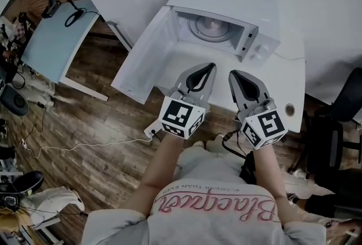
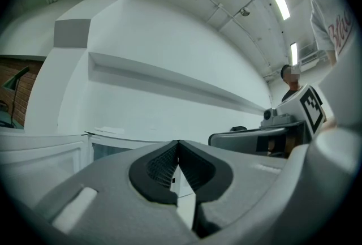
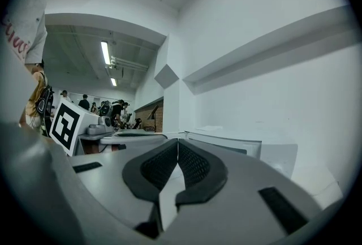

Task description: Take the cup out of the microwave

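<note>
— On the white counter, the head view gives us the microwave with its door swung wide to the left and the glass turntable inside. Where is the cup?

— We cannot tell; no view shows it (the cavity is pale and washed out).

— And our hands?

— The left gripper and right gripper lie side by side, pointing at the opening and near it. Each gripper view shows its fingers clenched, pads tip to tip, with nothing between them.

— What do those views add?

— Little of the cavity: we get only the microwave's upper edge against the white wall. The right gripper view alone shows people far behind, and the left gripper's marker cube close at its left.
</note>
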